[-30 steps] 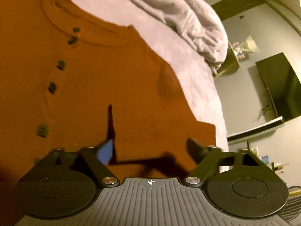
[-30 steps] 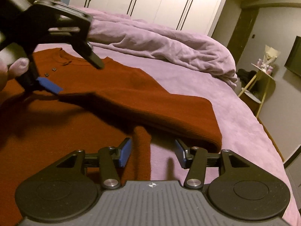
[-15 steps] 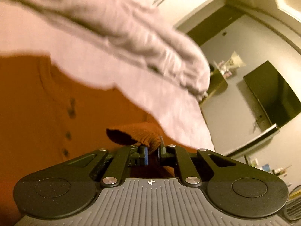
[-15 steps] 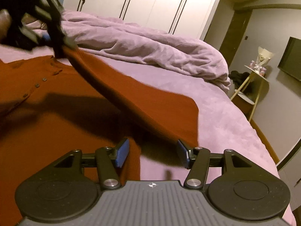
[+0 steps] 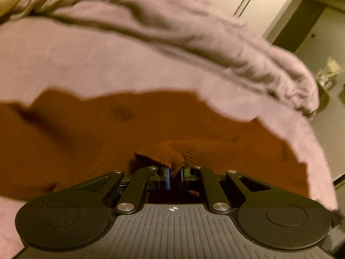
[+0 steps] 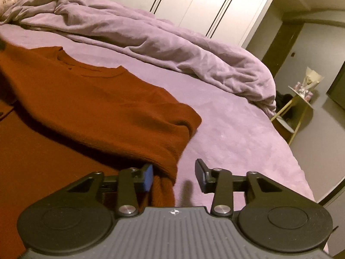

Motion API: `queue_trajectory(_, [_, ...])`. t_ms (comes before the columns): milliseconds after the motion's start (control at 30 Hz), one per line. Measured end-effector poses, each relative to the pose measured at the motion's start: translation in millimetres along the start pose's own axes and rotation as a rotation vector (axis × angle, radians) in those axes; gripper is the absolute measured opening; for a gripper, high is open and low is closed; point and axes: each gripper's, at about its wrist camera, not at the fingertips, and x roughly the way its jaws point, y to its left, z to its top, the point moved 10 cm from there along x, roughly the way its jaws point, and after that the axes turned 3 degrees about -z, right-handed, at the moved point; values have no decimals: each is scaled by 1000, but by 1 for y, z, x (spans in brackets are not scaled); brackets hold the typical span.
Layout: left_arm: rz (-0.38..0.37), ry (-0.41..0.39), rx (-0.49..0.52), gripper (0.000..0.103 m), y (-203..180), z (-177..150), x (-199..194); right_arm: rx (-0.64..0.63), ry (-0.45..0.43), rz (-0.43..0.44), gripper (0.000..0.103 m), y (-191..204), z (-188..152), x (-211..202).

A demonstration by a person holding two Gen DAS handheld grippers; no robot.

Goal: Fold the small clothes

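Two grippers; left gripper [image 5: 174,173] jaws clenched on sweater [image 6: 90,99] cuff, right gripper [image 6: 174,176] jaws released over bed [image 6: 232,133]

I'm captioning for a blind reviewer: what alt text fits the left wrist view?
The left tongs are shut on a ribbed cuff of a rust-orange sweater spread on a lilac bed. A rumpled duvet lies beyond.

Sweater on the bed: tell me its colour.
Rust brown sweater, plain knit; clearest in the right wrist view.
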Motion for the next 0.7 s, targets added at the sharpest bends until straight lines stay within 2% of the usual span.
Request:
queue_trajectory(67, [-25,23,-32,13,8,-10,6,-51,-18,-22,37,9,4,-1])
queue_trajectory(133, [-59,7,-61,16,11,-10,7,-127,-43,-46,36,21,9,0])
queue_trajectory(200, [-92,2,-88,19,11,-8,9,-180,-39,-59,26,29,10,5])
queue_trajectory(267, [-97,12,-99,9,12,-7,14,-205,-34,-67,18,34,11,10])
queue_trajectory(300, [-94,11,-98,8,13,-6,14,-210,-36,-74,17,34,12,11])
queue_trajectory(400, [-90,-55,-59,8,6,5,2,-202,-51,-90,13,31,18,8])
queue_trajectory(533, [-77,-182,12,8,1,27,-20,-304,-169,-176,11,42,28,-10])
queue_trajectory(600, [-51,-161,9,8,9,26,-15,-343,-161,-176,11,52,22,-7])
queue_trajectory(700, [0,-67,9,8,24,9,6,-350,-85,-165,11,56,7,7])
